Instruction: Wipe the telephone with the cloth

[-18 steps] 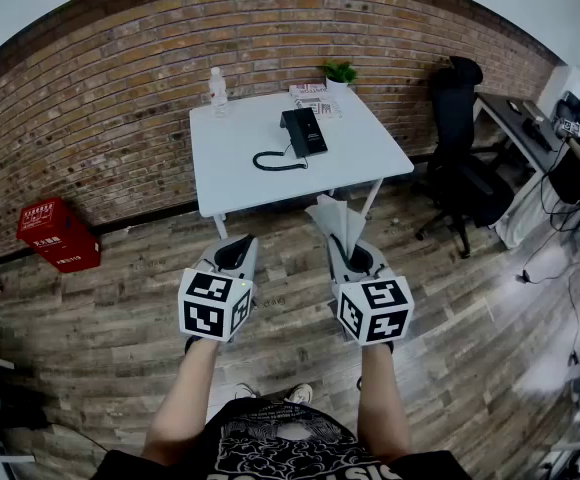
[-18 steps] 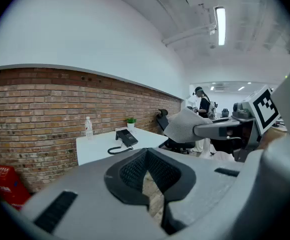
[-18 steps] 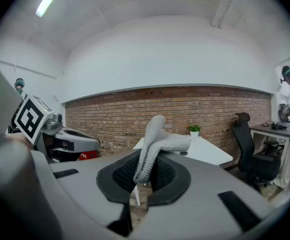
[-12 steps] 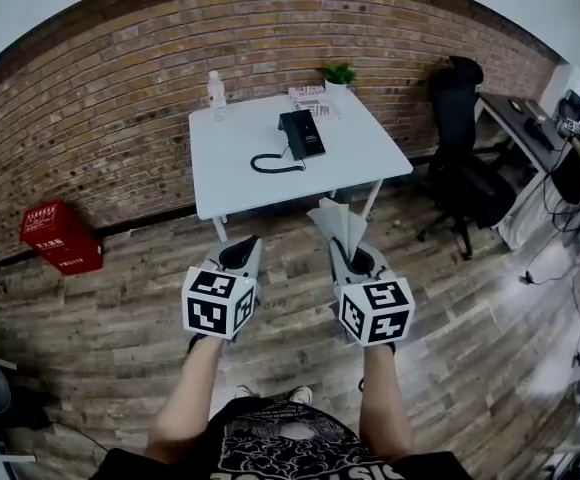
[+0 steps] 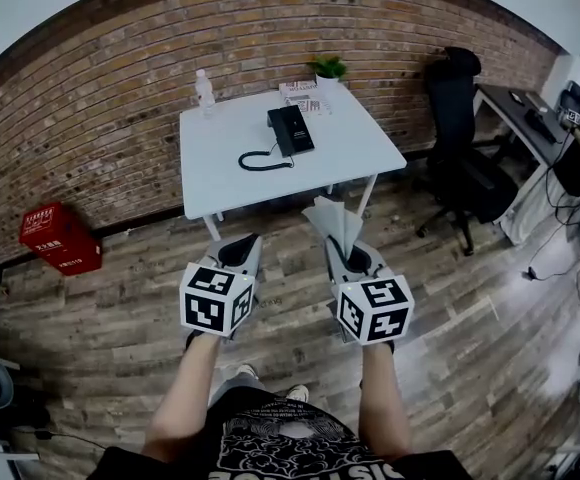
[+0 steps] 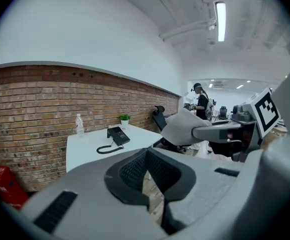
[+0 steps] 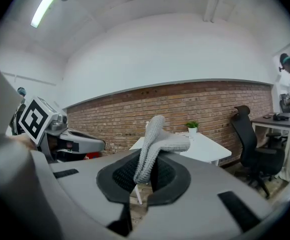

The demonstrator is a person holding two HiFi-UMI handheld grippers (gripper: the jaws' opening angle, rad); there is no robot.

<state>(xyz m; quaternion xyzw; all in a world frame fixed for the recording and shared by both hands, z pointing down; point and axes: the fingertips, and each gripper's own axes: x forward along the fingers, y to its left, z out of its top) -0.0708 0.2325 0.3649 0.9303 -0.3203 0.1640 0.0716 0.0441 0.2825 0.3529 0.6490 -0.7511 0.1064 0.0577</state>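
you stand on the wooden floor [image 5: 120, 318], well back from the white table [image 5: 355, 148]. the black telephone [image 5: 290, 129] lies flat near the middle of the table. its coiled cord [image 5: 262, 160] curls toward the near left side. along the far edge, by the brick wall [image 5: 100, 98], a clear bottle [image 5: 205, 91] stands at the left corner and a small potted plant [image 5: 328, 68] stands toward the right. some printed papers [image 5: 303, 93] lie just beside the plant.

your right tool [image 7: 146, 170] is clamped on the grey cloth [image 7: 157, 143]. the knitted fabric is pinched between the dark pads, rises above the tips and folds over to the right. from the head view the cloth points up toward the table's near edge but is well apart from the telephone.

your left tool [image 6: 146, 154] has its tips drawn together with nothing between them, and only a thin slit of floor shows below the pads. you hold it level beside the right one, both over the floor and aimed at the table.

a red crate [image 5: 58, 238] sits on the floor against the wall to your left. a black office chair [image 5: 457, 138] stands to the right of the table.
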